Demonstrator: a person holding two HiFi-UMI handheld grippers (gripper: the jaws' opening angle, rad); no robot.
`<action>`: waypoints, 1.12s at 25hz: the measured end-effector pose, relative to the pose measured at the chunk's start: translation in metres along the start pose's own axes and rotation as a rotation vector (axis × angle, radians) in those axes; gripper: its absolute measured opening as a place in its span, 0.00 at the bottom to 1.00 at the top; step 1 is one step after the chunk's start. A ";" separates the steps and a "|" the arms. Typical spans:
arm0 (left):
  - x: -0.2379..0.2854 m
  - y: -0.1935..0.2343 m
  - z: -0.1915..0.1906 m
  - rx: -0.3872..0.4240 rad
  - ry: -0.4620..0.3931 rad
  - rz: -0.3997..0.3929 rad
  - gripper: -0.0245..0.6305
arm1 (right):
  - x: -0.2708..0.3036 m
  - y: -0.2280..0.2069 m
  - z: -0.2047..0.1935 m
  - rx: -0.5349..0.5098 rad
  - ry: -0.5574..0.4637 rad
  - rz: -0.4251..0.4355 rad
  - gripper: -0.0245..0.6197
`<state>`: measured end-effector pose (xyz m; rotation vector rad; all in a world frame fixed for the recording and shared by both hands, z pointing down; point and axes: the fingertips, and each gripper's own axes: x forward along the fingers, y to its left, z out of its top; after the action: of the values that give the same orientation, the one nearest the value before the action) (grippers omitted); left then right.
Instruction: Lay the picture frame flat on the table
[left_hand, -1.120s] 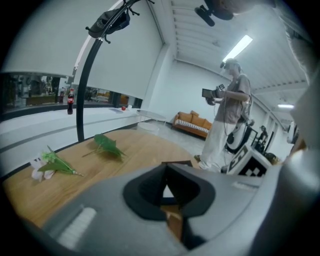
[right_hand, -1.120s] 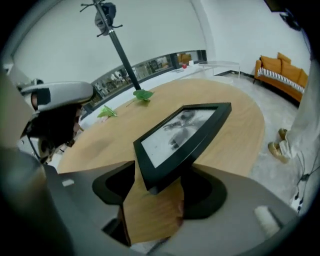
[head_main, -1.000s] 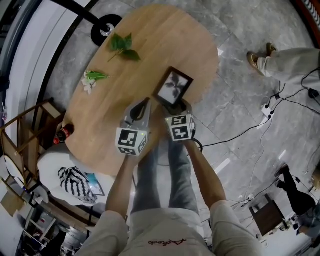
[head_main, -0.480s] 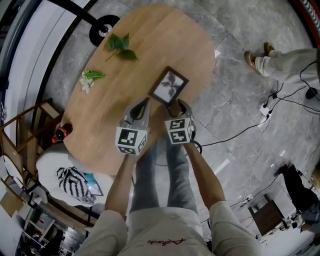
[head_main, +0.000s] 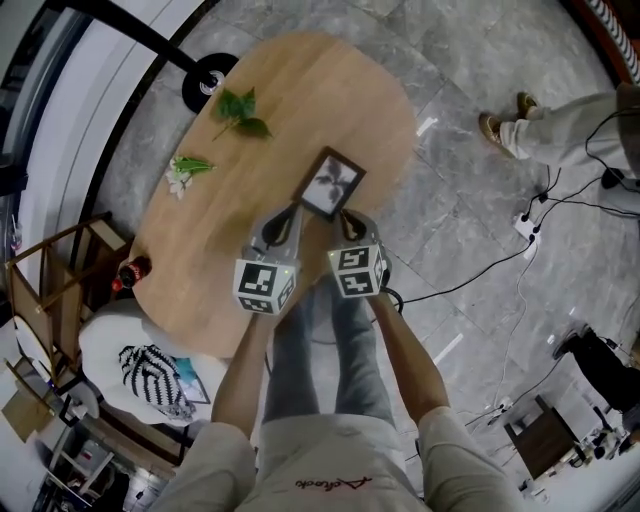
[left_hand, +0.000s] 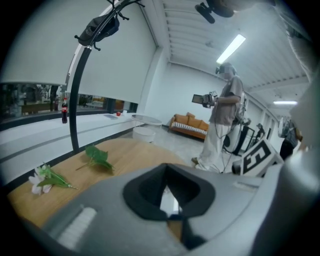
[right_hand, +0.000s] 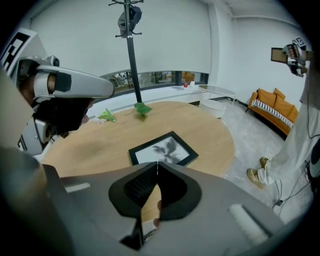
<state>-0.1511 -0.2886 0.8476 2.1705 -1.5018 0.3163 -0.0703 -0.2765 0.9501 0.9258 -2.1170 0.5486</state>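
item: picture frame (right_hand: 162, 149). black rim, grey leaf print, face up. lies flat on the wooden table (right_hand: 90, 145), just ahead of the right gripper's tips and apart from them, with bare wood between. from the head view it is fwd of both grippers, nearer the right one.

item: right gripper (right_hand: 157, 165). jaws closed tip to tip, nothing held, only table showing under them. change: 1 s ago its tips sat at the frame's near edge; now it has drawn back twd the person and a gap shows.

item: left gripper (left_hand: 167, 182). jaws look closed and empty, though its own view is dim, so prob. not certain. it hangs beside the right gripper, to the left of the frame, not touching it. no real change in the last sec.

item: leaf sprig (head_main: 240, 105) and white flower (head_main: 185, 167). well fwd-left of the left gripper, untouched.

reading: frame is down and let go, and the right gripper is backing off. task appears complete; nothing left but to clear the grippers away.
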 end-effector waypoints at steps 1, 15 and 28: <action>0.000 -0.003 0.004 0.004 -0.002 -0.002 0.04 | -0.004 -0.001 0.005 0.004 -0.010 0.001 0.05; -0.036 -0.043 0.086 0.046 -0.038 -0.015 0.04 | -0.109 -0.007 0.085 0.057 -0.159 -0.035 0.05; -0.082 -0.077 0.239 0.138 -0.177 -0.010 0.04 | -0.231 -0.023 0.204 0.049 -0.358 -0.096 0.05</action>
<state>-0.1294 -0.3207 0.5867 2.3669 -1.6058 0.2352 -0.0414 -0.3178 0.6447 1.2211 -2.3659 0.4102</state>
